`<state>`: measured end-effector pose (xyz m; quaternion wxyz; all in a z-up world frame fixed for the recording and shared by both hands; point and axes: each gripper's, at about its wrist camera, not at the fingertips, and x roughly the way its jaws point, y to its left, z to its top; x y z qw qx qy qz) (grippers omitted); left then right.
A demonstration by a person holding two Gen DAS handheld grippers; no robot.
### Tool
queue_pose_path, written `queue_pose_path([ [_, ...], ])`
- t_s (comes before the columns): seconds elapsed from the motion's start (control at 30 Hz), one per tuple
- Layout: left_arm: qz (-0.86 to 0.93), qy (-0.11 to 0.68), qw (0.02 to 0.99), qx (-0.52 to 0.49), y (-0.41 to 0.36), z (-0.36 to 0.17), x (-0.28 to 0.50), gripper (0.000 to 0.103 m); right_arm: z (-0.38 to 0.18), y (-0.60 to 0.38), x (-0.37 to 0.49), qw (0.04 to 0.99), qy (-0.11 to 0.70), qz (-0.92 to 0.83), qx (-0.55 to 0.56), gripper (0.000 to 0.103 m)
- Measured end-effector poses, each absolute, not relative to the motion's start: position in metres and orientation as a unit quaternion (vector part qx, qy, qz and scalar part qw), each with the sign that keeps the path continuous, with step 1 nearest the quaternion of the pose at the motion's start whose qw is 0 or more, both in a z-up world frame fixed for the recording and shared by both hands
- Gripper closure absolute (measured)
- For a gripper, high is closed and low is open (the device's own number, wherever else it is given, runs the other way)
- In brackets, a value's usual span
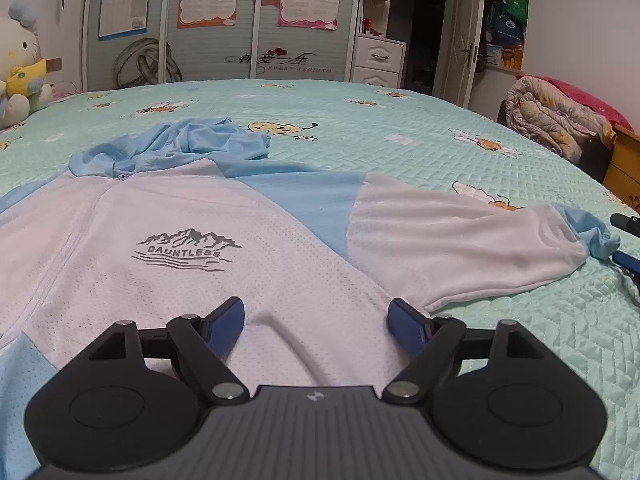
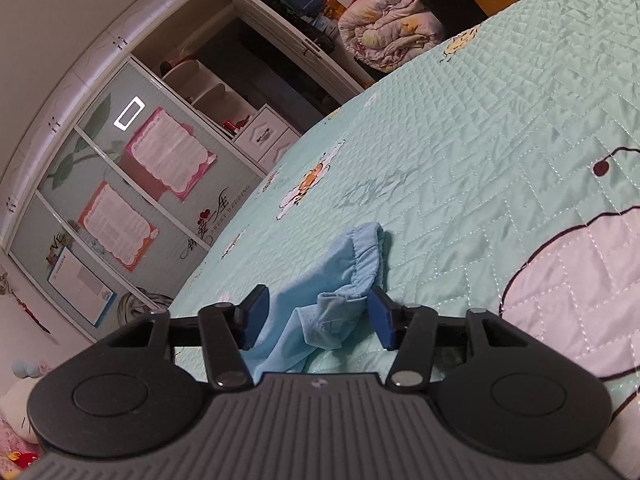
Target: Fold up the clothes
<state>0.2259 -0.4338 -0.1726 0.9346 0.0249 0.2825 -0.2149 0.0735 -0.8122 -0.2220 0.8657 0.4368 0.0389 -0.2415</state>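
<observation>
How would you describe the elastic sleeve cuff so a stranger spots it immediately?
Start at the mint-green quilted bedspread. On it lies the white-and-blue mesh jacket; follow its outstretched sleeve to the end. The gathered pale-blue elastic cuff is the only ruffled, puckered edge there.

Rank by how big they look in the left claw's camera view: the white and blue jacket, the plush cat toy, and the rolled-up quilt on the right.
1. Jacket, by far the largest, though nearest the camera.
2 and 3. Quilt and plush cat look alike; the cat is cut off at the edge, so no ranking.
</observation>
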Motion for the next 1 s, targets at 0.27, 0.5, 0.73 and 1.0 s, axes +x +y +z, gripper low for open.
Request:
queue_pose_path([
  [0.27, -0.207, 0.282, 0.936, 0.034, -0.437, -0.173, 0.225, 0.017, -0.223, -0.81, 0.075, 0.871, 0.049, -0.233, 0.429, 0.087],
  [0.5, -0.204, 0.282, 0.937, 0.036, -0.437, -0.173, 0.225, 0.016, -0.221, -0.806, 0.074, 0.872, 0.046, -0.233, 0.427, 0.09],
  [0.73, -0.204, 0.282, 0.937, 0.034, -0.436, -0.173, 0.225, 0.016, -0.225, -0.81, 0.07, 0.863, 0.044, -0.234, 0.445, 0.091],
  [1.0, -0.198, 0.282, 0.938, 0.041, -0.439, -0.172, 0.224, 0.014, -0.236, -0.819, 0.06, 0.835, 0.035, -0.226, 0.501, 0.089],
])
